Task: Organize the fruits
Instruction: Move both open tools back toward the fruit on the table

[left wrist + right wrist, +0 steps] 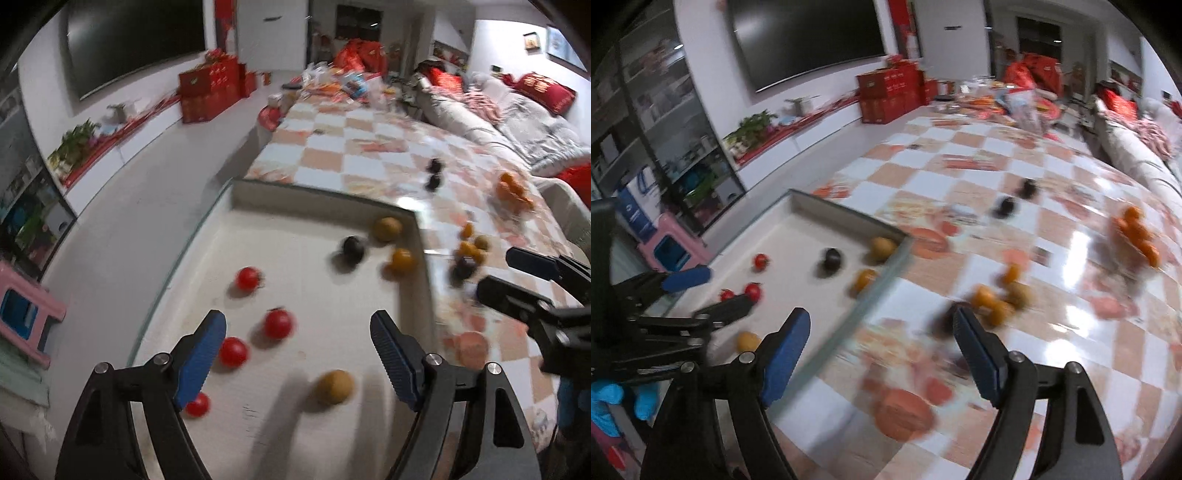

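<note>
A white glass-edged tray (pixel 258 206) (pixel 798 225) sits at the table's near left corner. It holds several red tomatoes (pixel 279 324) (pixel 760 261), a dark plum (pixel 353 247) (pixel 832 257), brown fruits (pixel 334 386) (pixel 386 228) and an orange one (pixel 403 260) (pixel 866 277). My left gripper (pixel 298 332) (pixel 713 291) is open and empty above the tray. My right gripper (pixel 881 328) (pixel 509 273) is open and empty over the tablecloth beside the tray's right wall. A cluster of small orange and brown fruits (pixel 999 301) (pixel 471 245) lies just ahead of it.
Two dark plums (pixel 1015 197) (pixel 433 173) and a pile of oranges (pixel 1137 232) (pixel 513 192) lie farther out on the checkered tablecloth (pixel 960 166). Clutter covers the table's far end (pixel 343 85). A sofa (pixel 517 122) runs along the right. A pink stool (pixel 26 317) stands on the floor at left.
</note>
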{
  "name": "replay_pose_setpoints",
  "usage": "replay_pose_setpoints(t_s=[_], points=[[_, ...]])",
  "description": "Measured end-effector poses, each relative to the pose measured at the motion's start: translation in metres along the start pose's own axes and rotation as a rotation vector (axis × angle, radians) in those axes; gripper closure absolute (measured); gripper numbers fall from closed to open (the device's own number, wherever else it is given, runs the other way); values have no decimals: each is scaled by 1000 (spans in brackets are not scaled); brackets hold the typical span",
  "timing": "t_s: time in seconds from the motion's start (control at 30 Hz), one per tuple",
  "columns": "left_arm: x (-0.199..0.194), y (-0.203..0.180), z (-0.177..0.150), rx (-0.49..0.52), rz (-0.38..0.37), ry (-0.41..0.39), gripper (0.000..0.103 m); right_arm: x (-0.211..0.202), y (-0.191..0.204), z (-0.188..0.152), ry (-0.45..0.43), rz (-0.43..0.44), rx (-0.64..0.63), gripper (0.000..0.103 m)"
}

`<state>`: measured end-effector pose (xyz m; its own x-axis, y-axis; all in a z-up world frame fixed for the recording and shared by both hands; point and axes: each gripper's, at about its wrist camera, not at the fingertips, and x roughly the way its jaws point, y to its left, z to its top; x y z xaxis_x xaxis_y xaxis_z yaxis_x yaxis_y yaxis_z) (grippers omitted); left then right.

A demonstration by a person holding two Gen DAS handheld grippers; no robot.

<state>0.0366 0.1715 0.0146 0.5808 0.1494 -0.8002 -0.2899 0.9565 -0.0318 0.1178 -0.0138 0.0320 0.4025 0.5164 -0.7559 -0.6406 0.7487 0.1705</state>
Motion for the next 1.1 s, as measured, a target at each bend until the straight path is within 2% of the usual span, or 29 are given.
replay_pose_setpoints(t_s=[0.13,0.3,0.5,0.77,0.9,0.97,1.1], points=[[-15,-34,-4,64,-47,-29,22,-11,-41,-16,14,-80,67,20],[-26,-83,-13,144,-115,-43,22,-14,-87,-37,46,-132,157,20],[-27,-128,-23,193,-150,-46,22,-12,-104,-49,54,-183,130,20],[-8,-164,-35,206,-120,-37,22,3,-113,-47,48,-152,88,21],[8,-170,-37,191,-100,-18,22,15,-118,-41,55,-122,63,32],[17,-173,-36,183,-91,-5,36,23,-119,-38,61,-110,47,35],[37,-179,-31,160,-73,21,37,33,-119,-31,52,-90,12,37]])
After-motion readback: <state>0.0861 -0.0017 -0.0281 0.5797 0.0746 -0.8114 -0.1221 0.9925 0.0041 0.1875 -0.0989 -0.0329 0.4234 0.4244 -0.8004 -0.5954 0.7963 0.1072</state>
